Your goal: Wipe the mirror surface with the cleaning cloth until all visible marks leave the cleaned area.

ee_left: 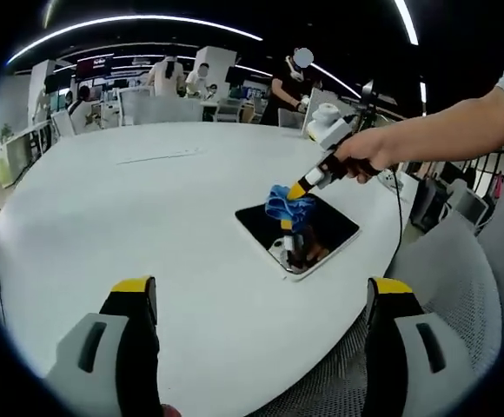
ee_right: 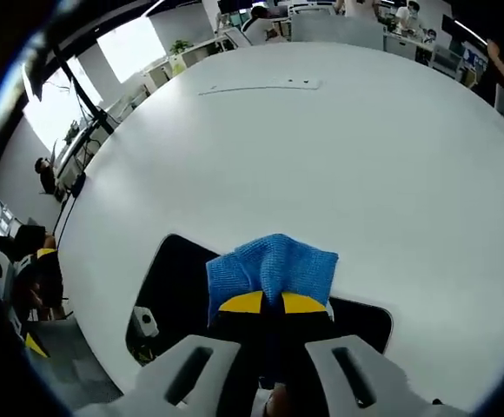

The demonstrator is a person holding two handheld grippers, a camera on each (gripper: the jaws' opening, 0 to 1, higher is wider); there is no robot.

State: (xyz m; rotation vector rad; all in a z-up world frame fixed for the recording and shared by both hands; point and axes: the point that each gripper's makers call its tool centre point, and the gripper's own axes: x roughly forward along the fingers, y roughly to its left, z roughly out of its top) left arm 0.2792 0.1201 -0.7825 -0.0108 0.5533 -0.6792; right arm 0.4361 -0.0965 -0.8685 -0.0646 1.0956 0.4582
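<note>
Left gripper (ee_left: 261,300) fingers (ee_left: 135,291) wide apart, nothing between, hovering above white table (ee_left: 130,217) near its edge. Left gripper view: mirror (ee_left: 297,228) flat on table near right edge, dark reflective face up. Right gripper (ee_left: 301,186), held by hand (ee_left: 365,156), presses blue cleaning cloth (ee_left: 282,205) onto mirror's far part.

Right gripper view: right gripper (ee_right: 272,302) fingers (ee_right: 242,302) nearly together, clamped on cleaning cloth (ee_right: 269,269). Cloth bunched, touching mirror (ee_right: 169,278) surface. Mirror lies near table (ee_right: 321,156) edge; chair (ee_right: 69,365) beyond that edge.
</note>
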